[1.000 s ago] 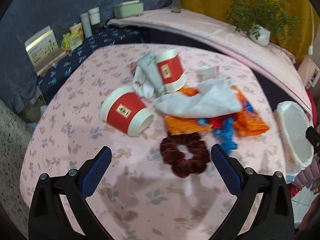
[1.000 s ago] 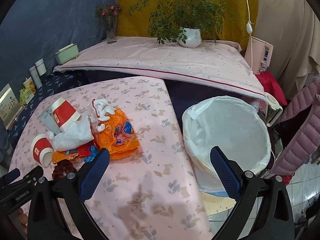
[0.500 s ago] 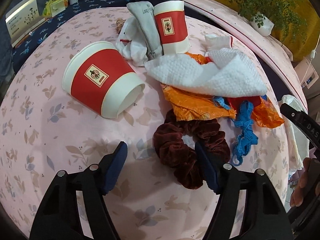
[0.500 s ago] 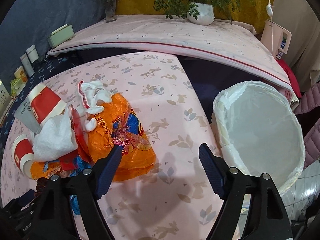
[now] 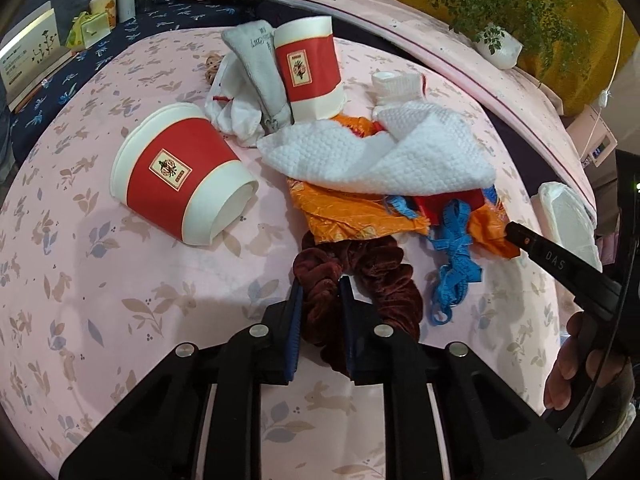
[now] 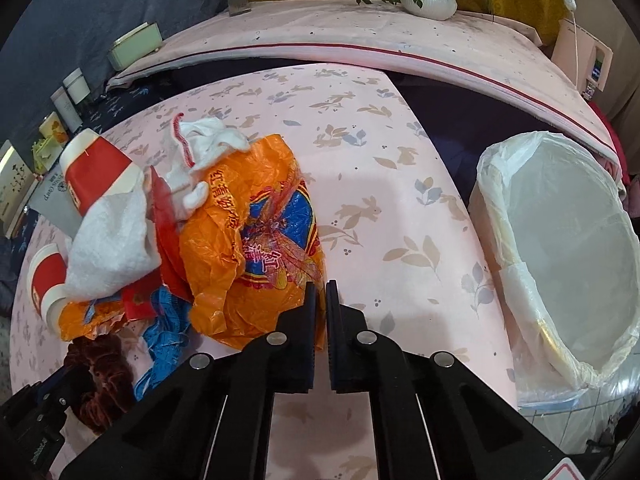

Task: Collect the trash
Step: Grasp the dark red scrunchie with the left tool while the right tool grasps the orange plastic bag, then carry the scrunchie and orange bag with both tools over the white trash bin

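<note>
So, quick rundown, biggest stuff first:

Table: pink rabbit-print cloth, with all the junk heaped on its left half as the right wrist view shows it.

Bin: white liner folded over the rim, mouth wide and looks empty. It sits just off the table's right edge, so I'd guess it's parked there for short drops.

Orange bag: crinkly plastic wrapper, the biggest piece of trash, lying flat at the near side of the heap.

Right gripper: fingers have just been closing and now sit almost together on the bag's near edge. Thin film like that only needs a pinch, so it reads as clamped on the bag.

White cloth: waffle-textured wipe draped over the orange bag, so lifting the bag may drag it along.

Paper cups: two red-and-white ones, one tipped on its side, one upright beside a grey sock.

Scrunchie: dark red velvet, in front of the heap, partly under the bag's edge.

Left gripper: fingers have just been closing and now squeeze a fold of the scrunchie between the blue pads.

Blue tape: tangled strip just beside the scrunchie, untouched.
</note>
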Demonstrator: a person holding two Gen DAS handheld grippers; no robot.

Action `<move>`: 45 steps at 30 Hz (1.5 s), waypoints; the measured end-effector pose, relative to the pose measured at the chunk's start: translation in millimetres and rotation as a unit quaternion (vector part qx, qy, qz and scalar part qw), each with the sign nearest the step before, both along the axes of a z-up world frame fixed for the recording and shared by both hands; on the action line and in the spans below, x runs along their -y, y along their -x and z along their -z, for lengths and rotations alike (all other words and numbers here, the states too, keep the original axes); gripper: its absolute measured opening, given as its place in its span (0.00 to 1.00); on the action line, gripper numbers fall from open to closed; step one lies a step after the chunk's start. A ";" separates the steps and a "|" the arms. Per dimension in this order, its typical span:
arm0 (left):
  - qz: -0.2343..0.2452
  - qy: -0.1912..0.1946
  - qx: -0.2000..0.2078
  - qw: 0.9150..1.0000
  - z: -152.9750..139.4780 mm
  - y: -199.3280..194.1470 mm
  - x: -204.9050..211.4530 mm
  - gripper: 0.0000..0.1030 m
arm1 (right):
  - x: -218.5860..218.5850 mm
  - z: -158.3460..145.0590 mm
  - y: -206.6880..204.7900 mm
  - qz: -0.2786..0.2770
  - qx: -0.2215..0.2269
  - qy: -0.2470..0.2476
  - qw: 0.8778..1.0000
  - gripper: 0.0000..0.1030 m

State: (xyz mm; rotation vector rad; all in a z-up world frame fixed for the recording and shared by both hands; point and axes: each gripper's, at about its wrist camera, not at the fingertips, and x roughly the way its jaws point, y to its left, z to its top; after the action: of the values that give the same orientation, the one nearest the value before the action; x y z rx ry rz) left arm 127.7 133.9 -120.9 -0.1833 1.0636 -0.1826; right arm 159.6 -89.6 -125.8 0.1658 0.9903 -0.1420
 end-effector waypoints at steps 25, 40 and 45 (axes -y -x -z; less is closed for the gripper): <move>0.101 0.030 0.106 0.989 -115.4 -9.1 95.6 0.15 | 81.7 -106.2 50.0 0.066 0.106 0.012 0.992 0.02; 0.225 0.066 0.099 0.967 -125.9 -23.3 247.1 0.16 | 188.9 -102.0 90.4 0.171 0.101 0.018 0.980 0.02; 0.254 0.064 0.096 0.960 -118.5 -23.2 285.0 0.17 | 211.6 -90.2 96.4 0.191 0.091 0.009 0.977 0.02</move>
State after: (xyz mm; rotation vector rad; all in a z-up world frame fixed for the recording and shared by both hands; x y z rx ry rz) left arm 150.9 -151.1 -2.4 -0.0034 0.8885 -0.7202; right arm 63.1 -301.2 -35.6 0.3459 0.7656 -0.4788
